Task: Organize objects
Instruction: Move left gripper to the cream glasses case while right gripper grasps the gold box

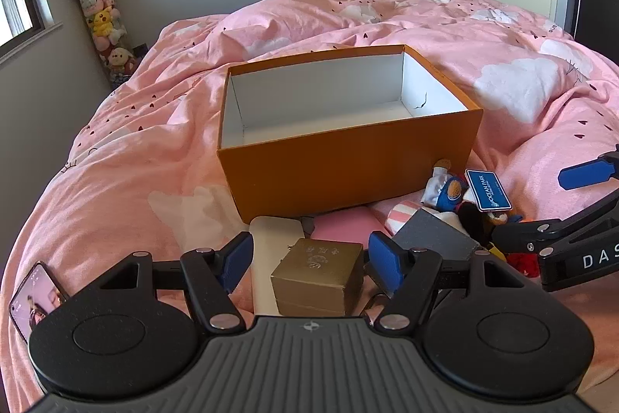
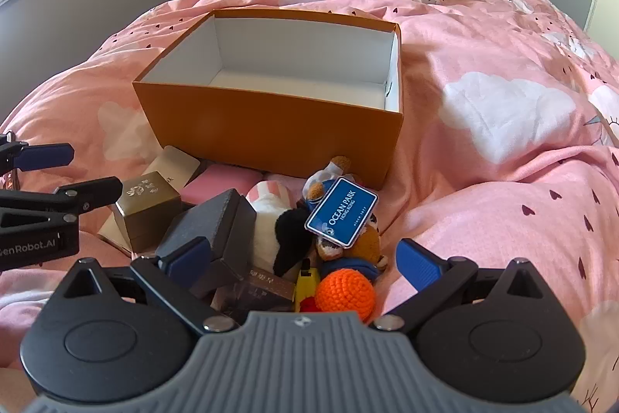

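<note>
- While both claws tilt down over the pink duvet [image 1: 387, 22], the left gripper [image 1: 309, 264] stands released, its blue pads [image 1: 236, 260] on either side of a gold box [image 1: 319, 275] without pressing on it.
- Under and beyond that gold box lies a cream flat box [image 1: 271, 231], and just past it a pink case [image 1: 340, 229].
- Straight ahead of the left claw, further up the bed, sits the orange cardboard box [image 1: 340, 173], open-topped, white inside and with nothing in it.
- Off to the left claw's right lies the pile: a dark grey box [image 1: 433, 239], plush toys and a blue Ocean Park tag [image 1: 487, 190].
- Spread wide and holding nothing, the right gripper [image 2: 305, 262] hangs over that pile.
- Between its fingers are an orange crocheted ball [image 2: 346, 291], a yellow item that may be a small toy [image 2: 305, 279], and a black-and-white plush [image 2: 286, 235].
- Its left pad sits against or just above the dark grey box; contact is hard to judge.
- Beside the left claw's left disc lies a smartphone [image 1: 35, 297], screen lit.
</note>
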